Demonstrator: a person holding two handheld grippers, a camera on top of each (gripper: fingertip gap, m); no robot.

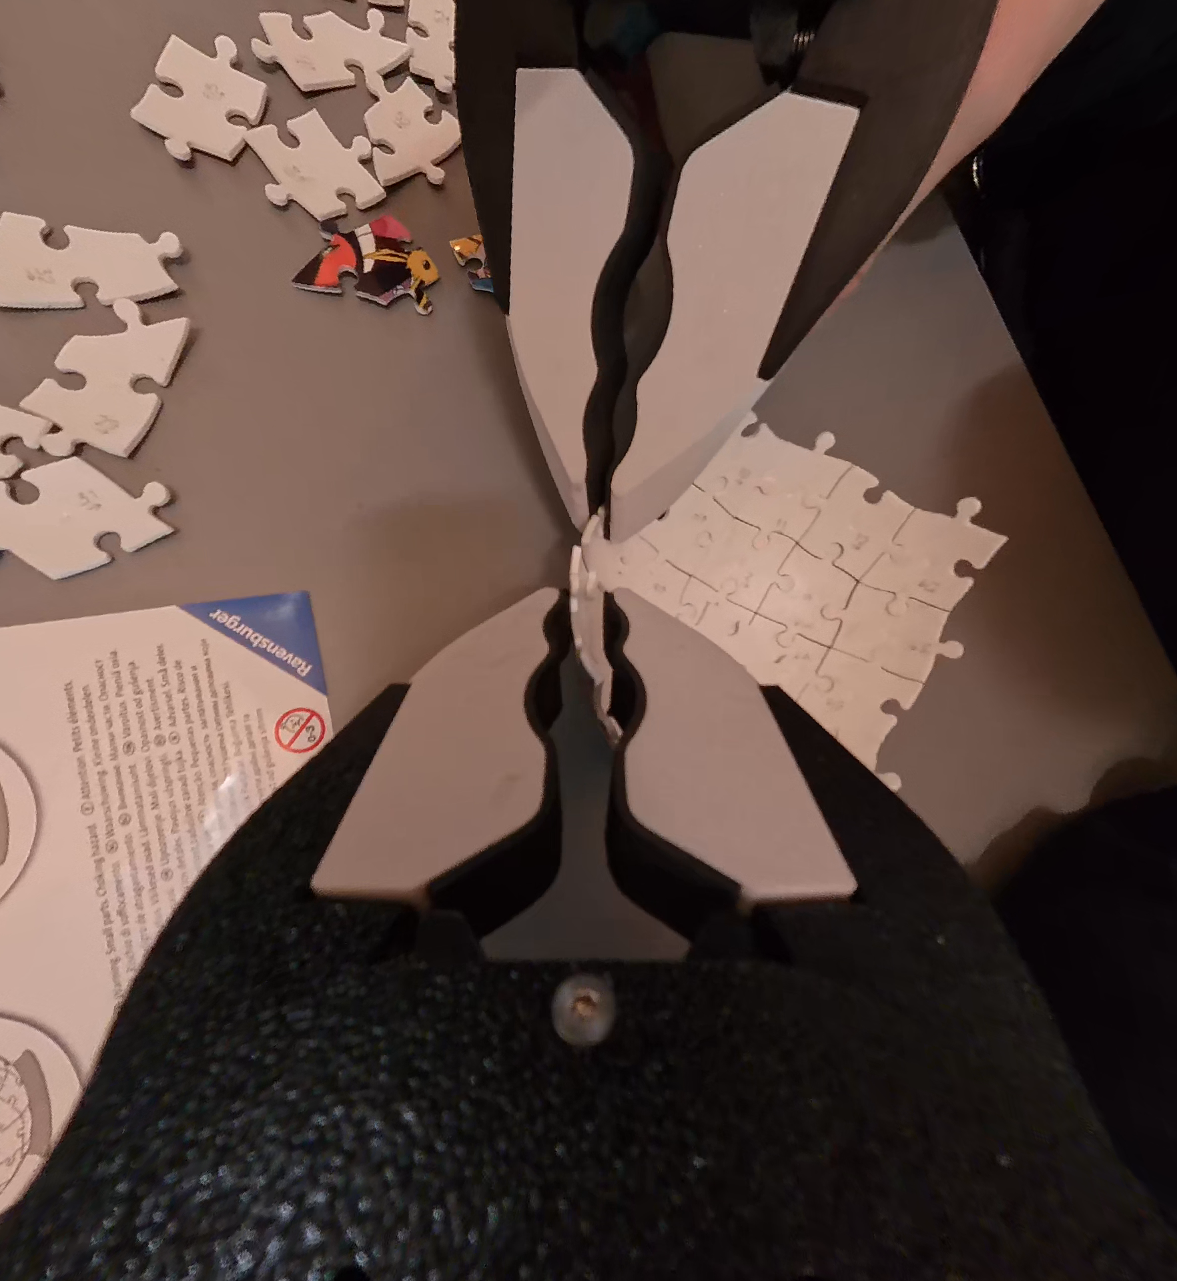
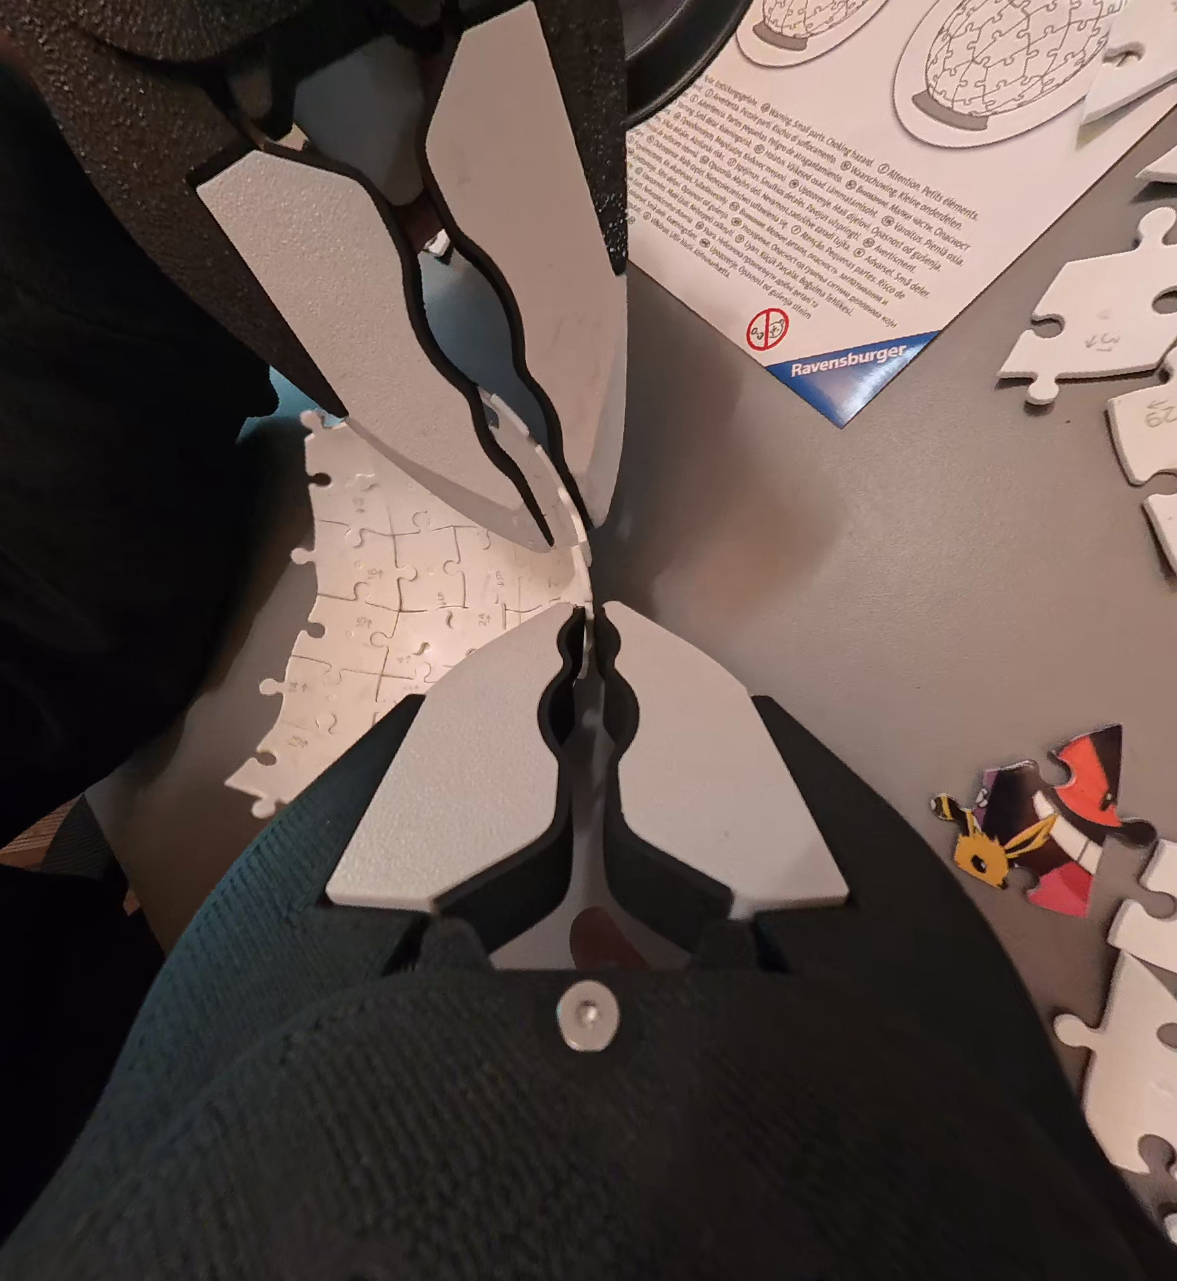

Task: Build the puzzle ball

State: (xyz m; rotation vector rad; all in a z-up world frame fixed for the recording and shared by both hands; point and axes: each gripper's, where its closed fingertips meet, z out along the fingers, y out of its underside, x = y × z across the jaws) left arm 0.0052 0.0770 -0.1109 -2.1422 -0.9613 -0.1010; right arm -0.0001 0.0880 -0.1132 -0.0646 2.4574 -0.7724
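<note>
Puzzle-ball section [image 1: 814, 589], a curved white sheet of joined pieces, was held above the grey table [image 1: 336, 443] by its edge. Left gripper [image 1: 589, 624] and right gripper [image 2: 589, 624] were both clenched on that edge, tips nearly meeting. One coloured piece [image 1: 371, 267], many loose white pieces [image 1: 201, 100] and one instruction sheet [image 1: 121, 748] lay on the table.

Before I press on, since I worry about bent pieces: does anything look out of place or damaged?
Nothing looks damaged. Both the left gripper and right gripper pinch the rim of the curved assembled section. One oddity: a joined colourful pair of pieces lies picture-side up among the loose white pieces lying blank-side up.
</note>
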